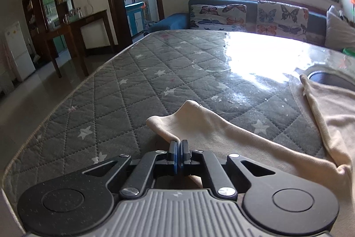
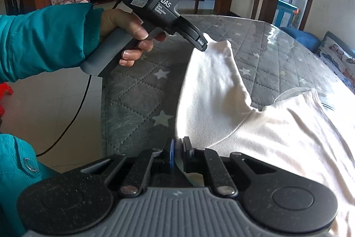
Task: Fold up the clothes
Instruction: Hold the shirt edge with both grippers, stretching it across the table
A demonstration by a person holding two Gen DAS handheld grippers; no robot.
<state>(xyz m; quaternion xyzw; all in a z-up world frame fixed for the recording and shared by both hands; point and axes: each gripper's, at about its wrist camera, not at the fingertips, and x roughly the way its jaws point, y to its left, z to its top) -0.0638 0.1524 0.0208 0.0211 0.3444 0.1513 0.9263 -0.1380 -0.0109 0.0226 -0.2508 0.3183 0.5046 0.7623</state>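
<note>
Both grippers pinch the cream shirt: left gripper [image 1: 178, 143] lifts a sleeve, right gripper [image 2: 179, 143] clamps the hem, cloth [image 2: 277, 126] rumpled ahead.

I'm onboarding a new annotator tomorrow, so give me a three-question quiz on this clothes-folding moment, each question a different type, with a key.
1. True or false: the left gripper is shut on the cream garment.
2. Multiple choice: the garment rests on A) a wooden floor, B) a grey quilted star-print surface, C) a butterfly cushion.
3. Fill in: in the right wrist view, the right gripper pinches the garment's near edge while the person's left hand holds the other ____ device.

Key: 1 true; 2 B; 3 gripper
</note>
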